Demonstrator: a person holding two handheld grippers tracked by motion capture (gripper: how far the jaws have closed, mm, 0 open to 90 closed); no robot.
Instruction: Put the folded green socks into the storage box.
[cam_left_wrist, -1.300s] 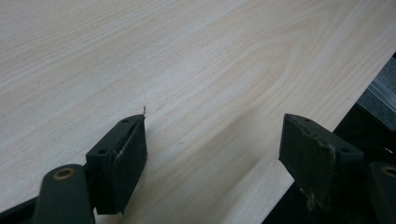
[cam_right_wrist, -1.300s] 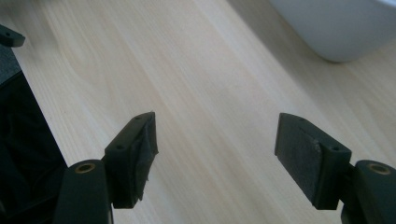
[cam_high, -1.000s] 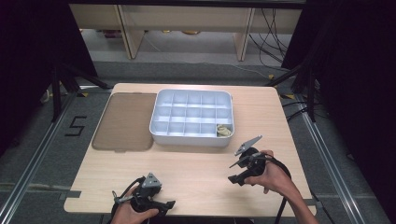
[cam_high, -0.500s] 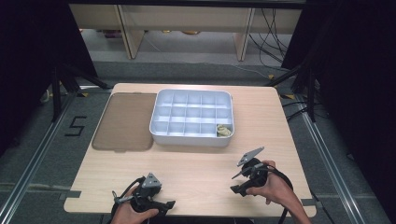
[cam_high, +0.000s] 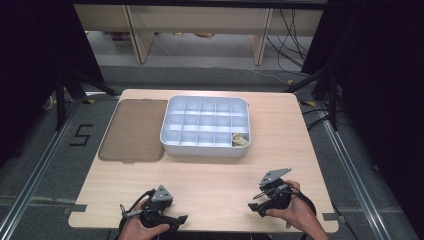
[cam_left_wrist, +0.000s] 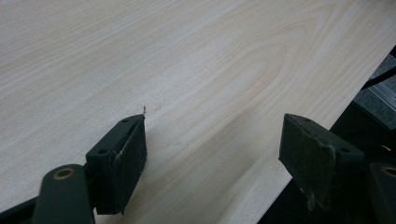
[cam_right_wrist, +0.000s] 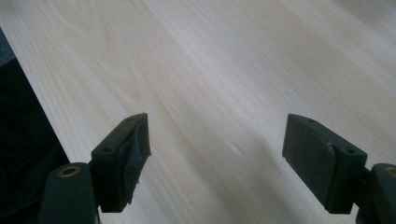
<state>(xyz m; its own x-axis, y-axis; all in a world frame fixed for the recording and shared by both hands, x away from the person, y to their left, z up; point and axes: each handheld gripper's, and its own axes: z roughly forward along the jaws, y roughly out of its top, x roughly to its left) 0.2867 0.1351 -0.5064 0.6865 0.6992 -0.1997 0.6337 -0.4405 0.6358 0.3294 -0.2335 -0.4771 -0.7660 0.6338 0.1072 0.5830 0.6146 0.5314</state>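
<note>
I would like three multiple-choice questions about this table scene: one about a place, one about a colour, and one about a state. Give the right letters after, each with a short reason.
1. Where in the compartment tray do the small yellowish items lie?
A. the far left corner
B. the near right corner compartment
C. the middle

2. What colour is the flat lid beside the tray?
A. brown
B. bright red
C. blue

3. How do the jaws of the two grippers stand?
A. both shut
B. one shut on a tray
C. both open with nothing between them

Answers:
1. B, the high view shows them in the corner nearest the right gripper.
2. A, it lies brown on the table, left of the tray.
3. C, the left gripper and the right gripper view show jaws wide apart over bare wood.
</note>
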